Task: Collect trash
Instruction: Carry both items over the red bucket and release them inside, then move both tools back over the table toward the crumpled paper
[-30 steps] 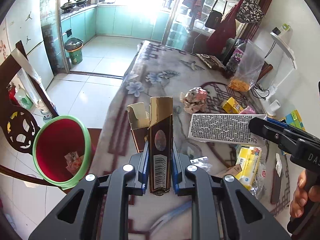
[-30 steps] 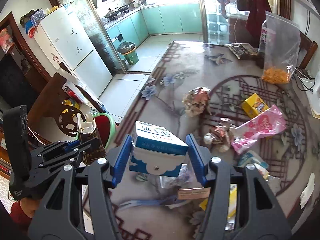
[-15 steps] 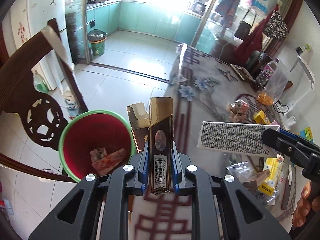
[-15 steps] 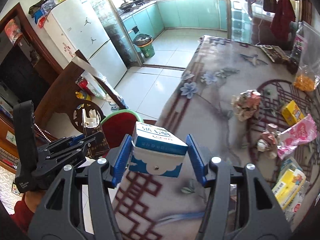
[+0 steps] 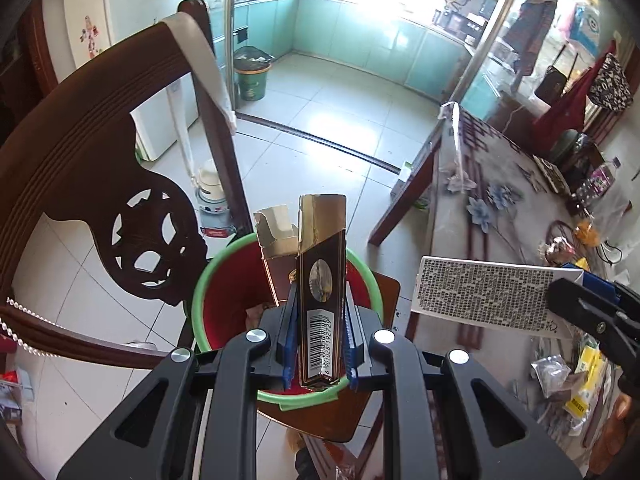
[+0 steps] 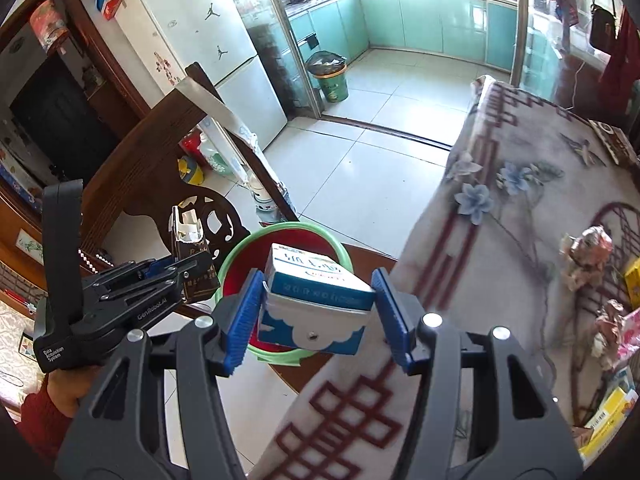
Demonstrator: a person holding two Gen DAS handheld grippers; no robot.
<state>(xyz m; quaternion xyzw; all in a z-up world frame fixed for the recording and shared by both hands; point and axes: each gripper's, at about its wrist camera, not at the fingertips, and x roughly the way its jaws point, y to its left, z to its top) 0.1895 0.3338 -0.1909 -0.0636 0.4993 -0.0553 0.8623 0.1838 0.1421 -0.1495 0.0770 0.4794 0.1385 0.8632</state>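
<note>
A pale tiled floor runs from the turquoise kitchen to a dining table under a grey flowered cloth [image 6: 520,208], its far side littered with wrappers. Beside the table, on a dark wooden chair seat [image 5: 384,292], stands a round red plastic bin with a green rim [image 5: 202,300].

The left gripper [image 5: 318,340] pinches a slim brown and gold cigarette carton [image 5: 322,284], its lid flap open, upright above the bin's mouth. The right gripper [image 6: 316,316] clamps a blue and white cardboard box [image 6: 316,292] over the bin's near rim.

The likely trouble is both pieces being let go together: the box looks wide against the opening and sits near the rim, so it may catch there and tumble to the floor. The two tools hang close and could knock each other. The carved chair back [image 5: 100,168] hems in the left side; open floor lies beyond the bin.
</note>
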